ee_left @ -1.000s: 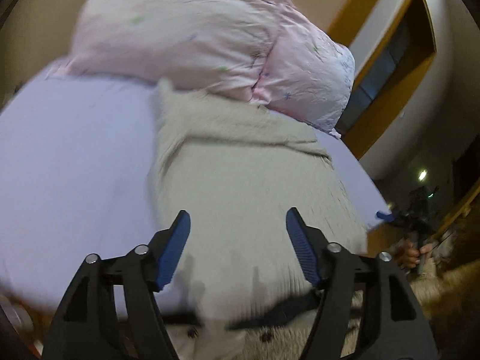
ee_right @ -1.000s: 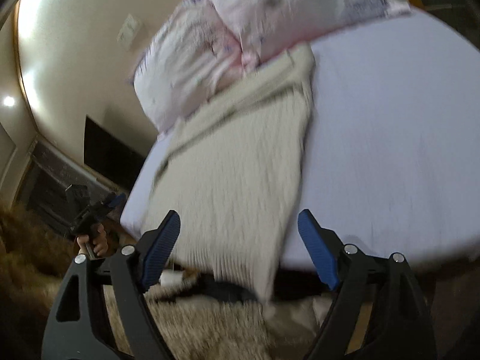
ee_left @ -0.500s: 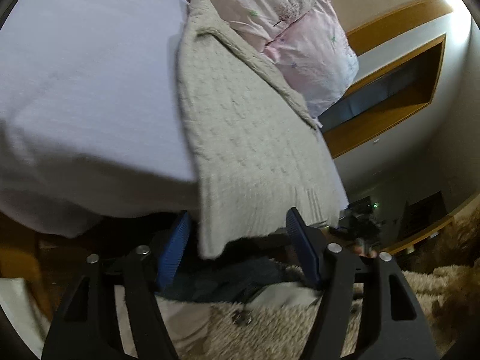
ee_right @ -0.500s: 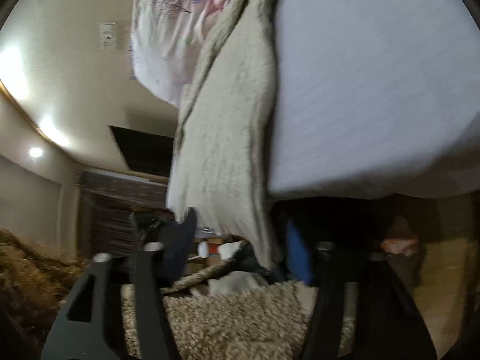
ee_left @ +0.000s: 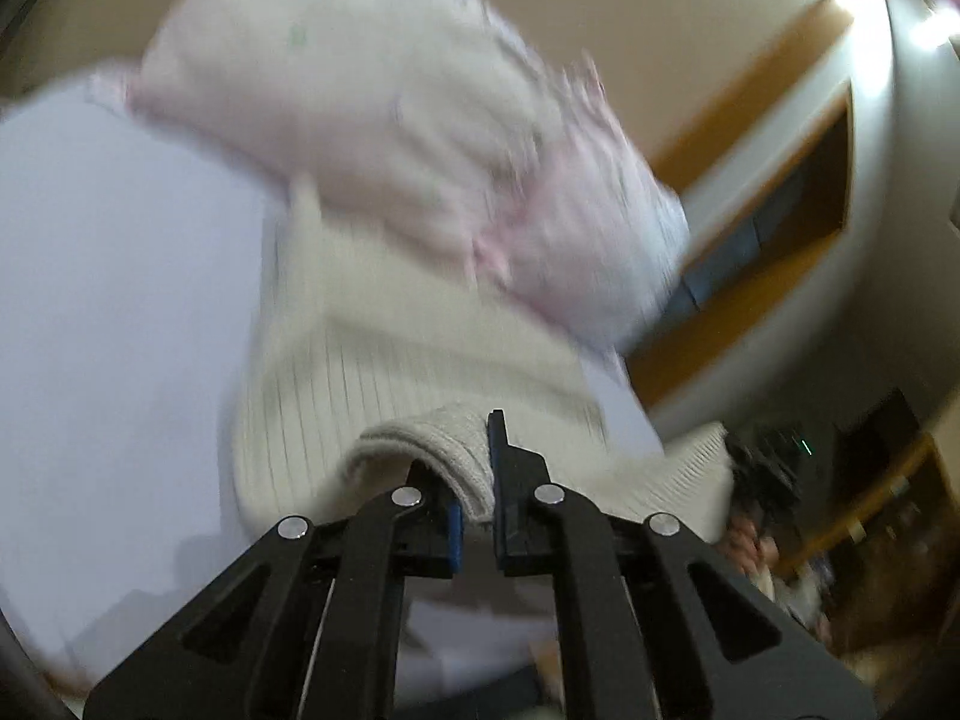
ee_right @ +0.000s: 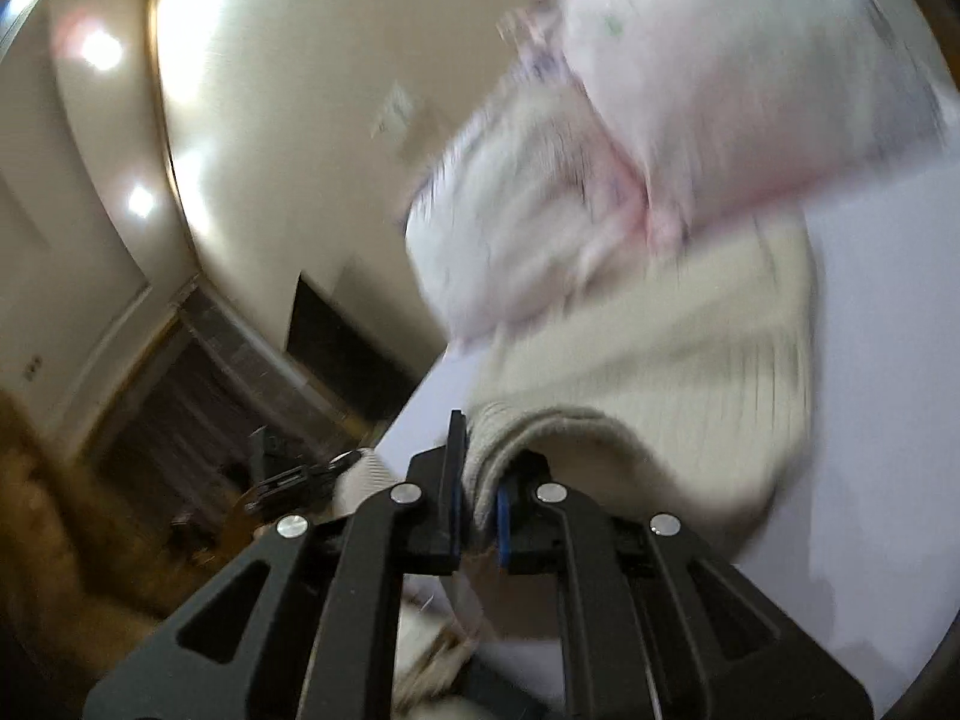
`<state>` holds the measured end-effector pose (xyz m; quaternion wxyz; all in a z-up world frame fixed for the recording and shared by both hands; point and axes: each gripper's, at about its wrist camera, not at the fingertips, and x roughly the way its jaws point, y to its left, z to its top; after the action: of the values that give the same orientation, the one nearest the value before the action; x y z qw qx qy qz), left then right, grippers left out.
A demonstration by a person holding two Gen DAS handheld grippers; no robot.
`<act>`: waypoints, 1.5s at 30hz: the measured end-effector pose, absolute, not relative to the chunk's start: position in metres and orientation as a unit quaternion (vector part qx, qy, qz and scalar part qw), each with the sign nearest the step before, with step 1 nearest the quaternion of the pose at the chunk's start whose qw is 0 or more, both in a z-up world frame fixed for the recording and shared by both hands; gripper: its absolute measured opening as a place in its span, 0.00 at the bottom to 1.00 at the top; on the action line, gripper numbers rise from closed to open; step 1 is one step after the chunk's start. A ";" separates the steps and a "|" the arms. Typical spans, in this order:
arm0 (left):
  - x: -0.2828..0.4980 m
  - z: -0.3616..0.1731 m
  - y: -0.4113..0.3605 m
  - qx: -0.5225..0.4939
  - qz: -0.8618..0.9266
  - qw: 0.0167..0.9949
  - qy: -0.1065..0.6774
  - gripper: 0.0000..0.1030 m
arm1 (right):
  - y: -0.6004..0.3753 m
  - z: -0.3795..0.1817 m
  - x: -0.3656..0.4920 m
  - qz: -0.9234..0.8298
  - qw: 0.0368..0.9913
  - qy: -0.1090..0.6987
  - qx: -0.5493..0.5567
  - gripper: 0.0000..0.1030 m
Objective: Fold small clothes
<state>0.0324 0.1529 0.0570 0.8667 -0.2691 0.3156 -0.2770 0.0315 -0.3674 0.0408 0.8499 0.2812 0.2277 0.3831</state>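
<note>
Clamped tight, both pairs of jaws: left gripper and right gripper each pinch the cream sweater's ribbed hem, which stretches ahead across the lavender bed toward 2 pink pillows.

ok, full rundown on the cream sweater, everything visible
The cream sweater is a knit with vertical ribbing near its hem. It lies on the lilac sheet, its far end against the pink pillows. The near hem is lifted and curled over, pinched at two points: the left gripper and right gripper are each shut on it. Motion blur hides the finer stitch detail.
</note>
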 end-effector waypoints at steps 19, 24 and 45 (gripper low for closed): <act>0.228 0.026 0.137 -0.268 -0.126 0.875 0.383 0.93 | -0.386 -0.006 0.217 0.002 0.903 0.209 0.376 0.97; 0.201 0.011 0.169 -0.286 -0.102 0.862 0.407 0.80 | -0.382 0.001 0.214 0.029 0.918 0.201 0.341 0.98; 0.202 0.078 -0.022 -0.317 -0.370 0.786 0.380 0.19 | -0.434 0.014 0.199 0.094 0.893 0.189 0.397 0.98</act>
<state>0.2025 -0.0222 0.0778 0.7859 -0.3174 0.3800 -0.3703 0.1988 -0.4339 0.0138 0.8934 0.3966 0.1889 0.0941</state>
